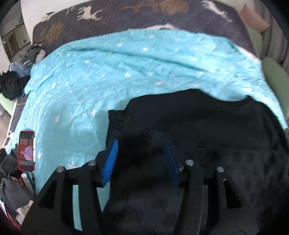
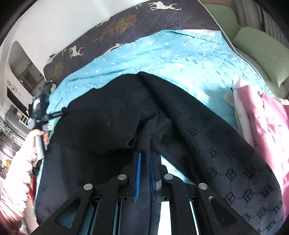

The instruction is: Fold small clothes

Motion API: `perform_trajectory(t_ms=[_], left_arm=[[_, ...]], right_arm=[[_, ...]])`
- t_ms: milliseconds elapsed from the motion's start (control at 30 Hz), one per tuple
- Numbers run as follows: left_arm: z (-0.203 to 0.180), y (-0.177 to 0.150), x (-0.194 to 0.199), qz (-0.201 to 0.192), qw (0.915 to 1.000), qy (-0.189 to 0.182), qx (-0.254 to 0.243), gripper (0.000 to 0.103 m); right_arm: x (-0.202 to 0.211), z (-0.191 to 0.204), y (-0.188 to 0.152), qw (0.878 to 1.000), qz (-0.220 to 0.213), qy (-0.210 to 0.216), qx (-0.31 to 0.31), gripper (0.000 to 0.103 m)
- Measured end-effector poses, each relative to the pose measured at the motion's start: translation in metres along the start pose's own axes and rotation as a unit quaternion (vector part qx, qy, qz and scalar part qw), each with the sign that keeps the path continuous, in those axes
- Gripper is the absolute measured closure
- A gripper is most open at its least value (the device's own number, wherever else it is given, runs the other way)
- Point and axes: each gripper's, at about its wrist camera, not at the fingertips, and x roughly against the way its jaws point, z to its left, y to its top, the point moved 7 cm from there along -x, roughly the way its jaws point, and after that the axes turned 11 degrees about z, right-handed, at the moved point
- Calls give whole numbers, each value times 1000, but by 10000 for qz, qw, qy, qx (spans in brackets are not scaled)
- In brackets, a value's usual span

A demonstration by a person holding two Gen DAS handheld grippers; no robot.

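Observation:
A black garment [image 1: 207,130] with a woven letter pattern lies on a turquoise star-print quilt [image 1: 101,76]. My left gripper [image 1: 140,146] is open, its blue pads wide apart just above the garment's left part. In the right wrist view the same black garment [image 2: 112,115] is lifted and draped. My right gripper [image 2: 144,160] is shut on a fold of it, with cloth pinched between the blue pads. The left gripper [image 2: 38,110] shows at the far left of that view, held in a hand.
A red phone [image 1: 26,150] lies at the quilt's left edge. Pink and white cloth [image 2: 261,123] is piled on the right. Green pillows [image 2: 260,54] lie at the far right. A dark deer-print blanket [image 1: 126,16] covers the bed beyond the quilt. Dark clothes [image 1: 10,86] sit at the left.

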Motion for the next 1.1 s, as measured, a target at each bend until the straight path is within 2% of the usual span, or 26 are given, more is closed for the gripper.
perform_trajectory(t_ms=[67, 200, 400, 533, 600, 667, 733, 833, 900, 1000, 1033, 1100], left_arm=[[-16, -8, 22, -128, 9995, -161, -259, 49], [-72, -28, 55, -250, 9938, -550, -935, 48], [-197, -79, 88, -303, 9692, -1197, -2132, 46], [-262, -97, 86, -135, 9579, -1480, -2457, 45], [-287, -102, 76, -25, 9548, -1556, -2533, 39], [-299, -108, 62, 103, 9563, -1418, -2557, 39], [-309, -115, 40, 401, 9578, -1341, -2511, 39], [-309, -121, 38, 264, 9607, -1358, -2406, 38], [-303, -123, 45, 304, 9592, -1477, -2392, 39], [-291, -122, 66, 279, 9582, -1761, -2239, 39], [-285, -121, 74, 209, 9582, -1796, -2218, 39], [-271, -120, 89, 26, 9591, -1737, -2236, 38]], right_arm=[[3, -7, -9, 9999, -23, -8, -101, 83], [20, -43, -44, 9975, -161, -150, -665, 79], [67, -110, -114, 9842, -436, -816, -1507, 78], [120, -160, -172, 9630, -822, -1349, -2181, 53], [136, -176, -195, 9539, -907, -1496, -2438, 51], [142, -190, -215, 9486, -882, -1545, -2616, 48], [138, -200, -230, 9492, -793, -1539, -2629, 41], [127, -214, -235, 9516, -826, -1603, -2489, 27], [114, -218, -231, 9525, -851, -1557, -2474, 23], [94, -224, -220, 9609, -798, -1232, -2350, 23], [88, -227, -215, 9622, -846, -927, -2415, 23], [83, -235, -211, 9574, -971, -353, -2698, 23]])
